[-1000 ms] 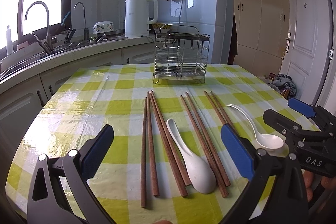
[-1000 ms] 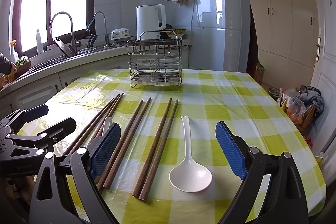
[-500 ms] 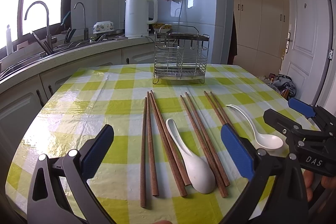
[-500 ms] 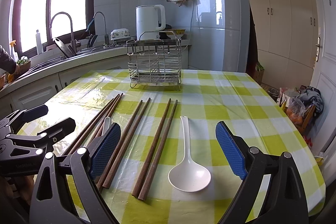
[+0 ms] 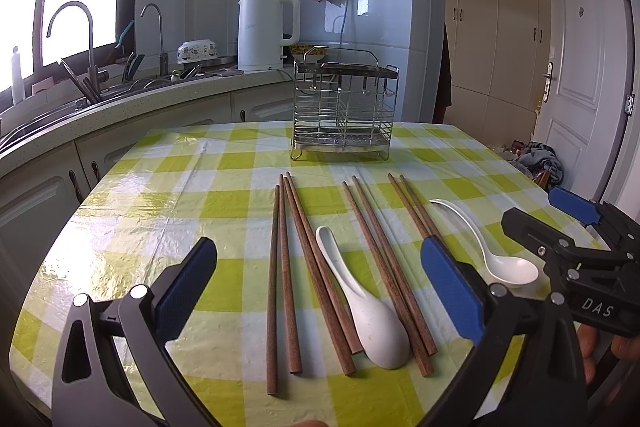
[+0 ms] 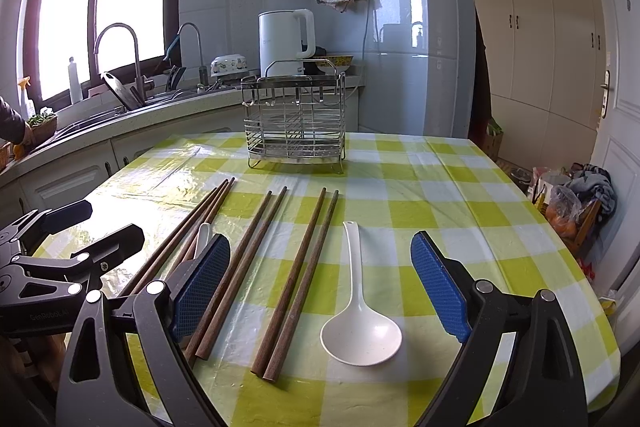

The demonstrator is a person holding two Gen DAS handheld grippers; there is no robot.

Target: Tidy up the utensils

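Note:
Several brown wooden chopsticks (image 5: 286,279) lie in pairs on the yellow-checked table (image 5: 160,211), pointing toward a wire utensil rack (image 5: 344,111) at the far side. A short white spoon (image 5: 368,311) lies among them. A long-handled white ladle spoon (image 6: 358,311) lies to the right. My left gripper (image 5: 318,291) is open and empty above the near chopsticks. My right gripper (image 6: 320,291) is open and empty above the ladle spoon and a chopstick pair (image 6: 298,283). The rack also shows in the right wrist view (image 6: 296,123).
A white kettle (image 5: 266,27) and a sink with tall faucets (image 5: 70,39) stand on the counter behind the table. Cabinets and a door (image 5: 576,67) are to the right. Bags lie on the floor by the table's right edge (image 6: 572,195).

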